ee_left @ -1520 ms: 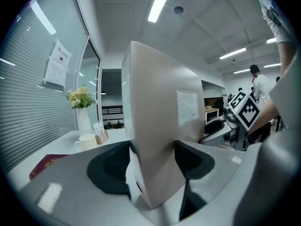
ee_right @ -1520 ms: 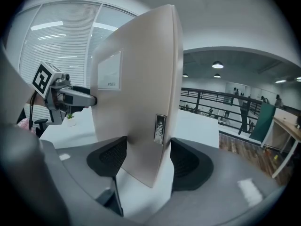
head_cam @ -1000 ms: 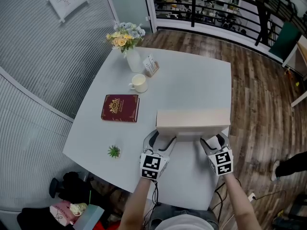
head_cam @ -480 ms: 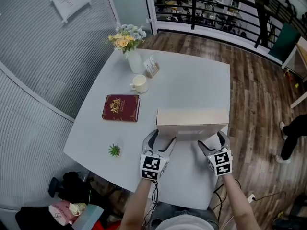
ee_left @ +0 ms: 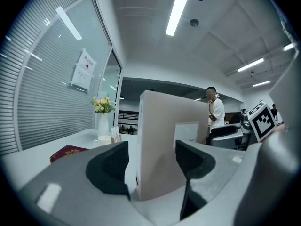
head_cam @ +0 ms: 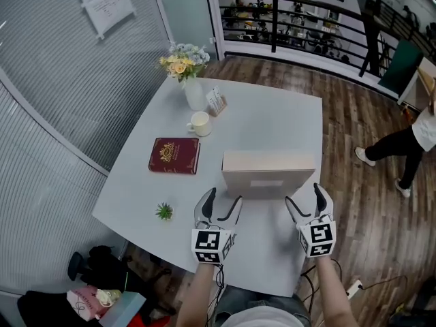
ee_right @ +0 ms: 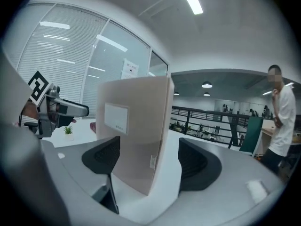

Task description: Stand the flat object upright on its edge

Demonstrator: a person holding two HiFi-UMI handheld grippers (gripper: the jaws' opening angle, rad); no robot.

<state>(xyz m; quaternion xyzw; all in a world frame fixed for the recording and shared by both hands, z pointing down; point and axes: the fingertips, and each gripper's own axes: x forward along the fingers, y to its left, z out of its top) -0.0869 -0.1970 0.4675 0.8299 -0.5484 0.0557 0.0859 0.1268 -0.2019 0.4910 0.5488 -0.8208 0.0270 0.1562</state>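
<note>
Standing on its long edge at the centre of the frame, the flat box (head_cam: 268,172) rests upright on the counter (head_cam: 272,118), its labelled face turned toward the person. Its long axis runs left to right, so one end lines up with each tool. The left hand-held gripper (head_cam: 223,197) and the right hand-held gripper (head_cam: 304,196) sit just below it in the frame, about equally near. Both are released: each gripper view shows the jaws spread wide with a box end between them and no pad seeming to touch it. The task looks done. In the upper left, a vase (head_cam: 194,94) holds flowers, a holder (head_cam: 216,101) holds cards, and the contents of the mug (head_cam: 199,122) cannot be made out.
</note>
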